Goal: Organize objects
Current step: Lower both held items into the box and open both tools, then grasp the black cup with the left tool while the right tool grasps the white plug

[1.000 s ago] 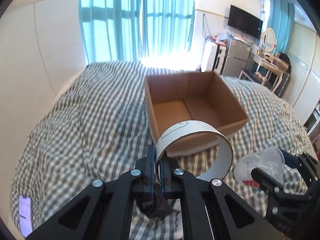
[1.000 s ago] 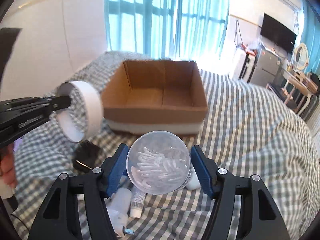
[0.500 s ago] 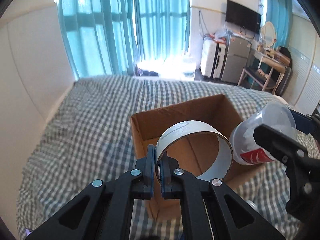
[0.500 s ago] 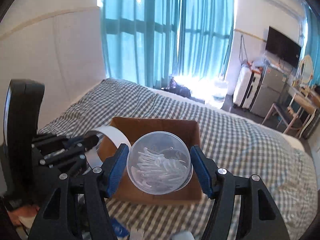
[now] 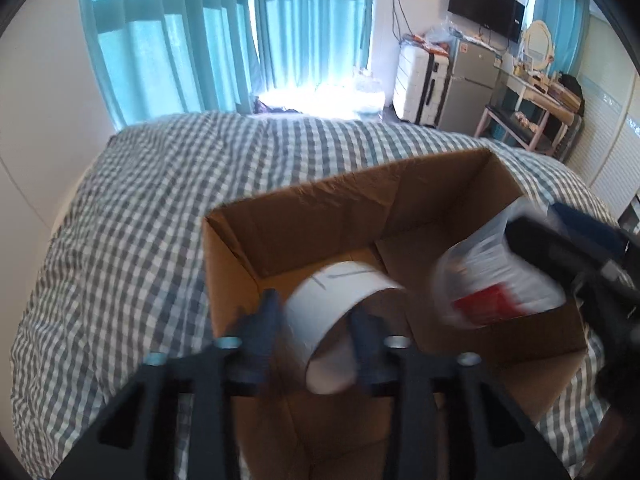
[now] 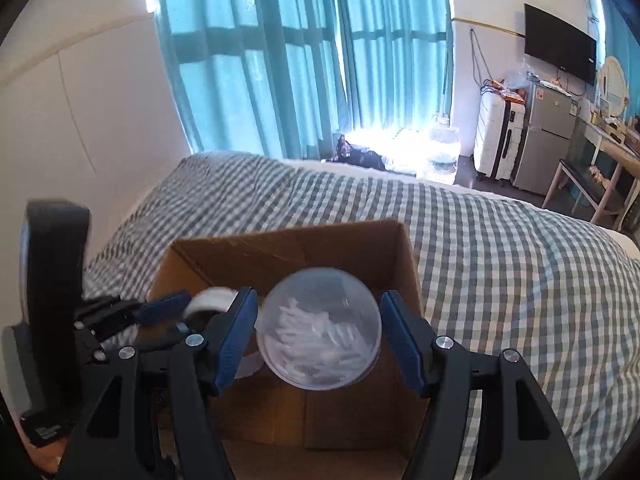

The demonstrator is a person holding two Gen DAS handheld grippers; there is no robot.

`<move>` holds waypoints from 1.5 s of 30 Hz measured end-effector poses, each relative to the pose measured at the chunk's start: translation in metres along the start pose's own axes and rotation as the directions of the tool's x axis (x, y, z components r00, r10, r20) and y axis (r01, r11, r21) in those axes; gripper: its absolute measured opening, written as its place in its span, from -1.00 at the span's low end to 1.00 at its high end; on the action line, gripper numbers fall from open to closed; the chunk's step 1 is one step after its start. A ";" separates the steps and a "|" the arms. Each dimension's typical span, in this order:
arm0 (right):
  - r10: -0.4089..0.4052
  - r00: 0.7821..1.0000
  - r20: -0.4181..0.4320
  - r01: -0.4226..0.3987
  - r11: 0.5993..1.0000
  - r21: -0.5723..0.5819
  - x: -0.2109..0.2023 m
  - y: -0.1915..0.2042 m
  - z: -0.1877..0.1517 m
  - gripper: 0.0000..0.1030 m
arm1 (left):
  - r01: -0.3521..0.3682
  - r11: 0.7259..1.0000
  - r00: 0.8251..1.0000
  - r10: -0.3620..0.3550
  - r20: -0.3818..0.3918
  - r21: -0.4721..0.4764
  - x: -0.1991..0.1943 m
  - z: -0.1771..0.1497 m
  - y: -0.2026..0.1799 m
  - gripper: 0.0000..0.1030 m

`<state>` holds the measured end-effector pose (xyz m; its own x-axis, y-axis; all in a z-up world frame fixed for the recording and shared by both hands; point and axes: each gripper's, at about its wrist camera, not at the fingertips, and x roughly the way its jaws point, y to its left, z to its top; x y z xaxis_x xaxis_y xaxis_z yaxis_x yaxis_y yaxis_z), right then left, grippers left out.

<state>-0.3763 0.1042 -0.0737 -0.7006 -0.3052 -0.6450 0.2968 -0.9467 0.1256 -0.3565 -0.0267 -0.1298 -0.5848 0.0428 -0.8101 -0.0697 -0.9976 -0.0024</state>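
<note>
An open brown cardboard box sits on the checked bed. My left gripper is open over the box's left half. The white tape roll is loose between its fingers, blurred and tilted, dropping into the box; it also shows in the right wrist view. My right gripper is open over the box's right half. The clear round container of white cotton swabs hangs between its spread blue pads with gaps on both sides. It appears blurred with a red label in the left wrist view.
The grey-and-white checked bedspread surrounds the box. A white wall stands to the left. Teal curtains hang behind the bed. A suitcase, small fridge and dressing table stand at the far right.
Both grippers moved down over the box and opened. The tape roll left the left fingers and tilts downward. The container came loose between the right pads.
</note>
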 end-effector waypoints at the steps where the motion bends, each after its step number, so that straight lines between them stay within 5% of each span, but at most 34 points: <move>1: 0.002 1.000 0.009 -0.002 1.000 0.003 -0.004 0.000 0.003 0.24 | 0.017 1.000 1.000 -0.017 -0.002 0.009 -0.001 -0.001 -0.001 0.15; 4: -0.005 0.999 0.039 0.005 1.000 0.000 -0.024 0.002 0.013 0.34 | 0.025 0.999 0.999 -0.026 0.031 0.028 -0.019 -0.004 -0.008 0.54; 6: -0.007 0.998 0.056 0.007 1.000 -0.003 -0.041 0.004 0.017 0.34 | 0.026 0.999 0.997 -0.029 0.069 0.047 -0.038 -0.005 -0.012 0.61; 16: -0.024 0.993 0.114 0.028 0.999 -0.035 -0.143 0.013 0.013 0.41 | 0.014 1.000 0.983 -0.019 0.185 0.027 -0.145 -0.010 -0.003 0.78; 24: -0.043 0.992 0.118 0.056 0.992 -0.110 -0.203 0.032 -0.023 0.49 | -0.029 1.000 0.978 0.029 0.206 -0.007 -0.197 -0.056 0.023 0.83; 35: -0.036 0.998 -0.055 0.030 0.995 -0.099 -0.180 0.045 -0.138 0.49 | -0.034 0.999 0.993 0.038 0.108 -0.037 -0.165 -0.152 0.029 0.83; 45: 0.019 0.968 -0.251 -0.030 0.999 -0.039 -0.125 0.044 -0.218 0.49 | -0.056 0.997 0.998 0.055 -0.014 -0.052 -0.095 -0.201 0.027 0.83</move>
<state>-0.1341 0.1234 -0.1517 -0.5096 -0.2877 -0.8109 0.3427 -0.9323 0.1154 -0.1403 -0.0692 -0.1708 -0.5766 -0.0133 -0.8169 0.0056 -0.9999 0.0123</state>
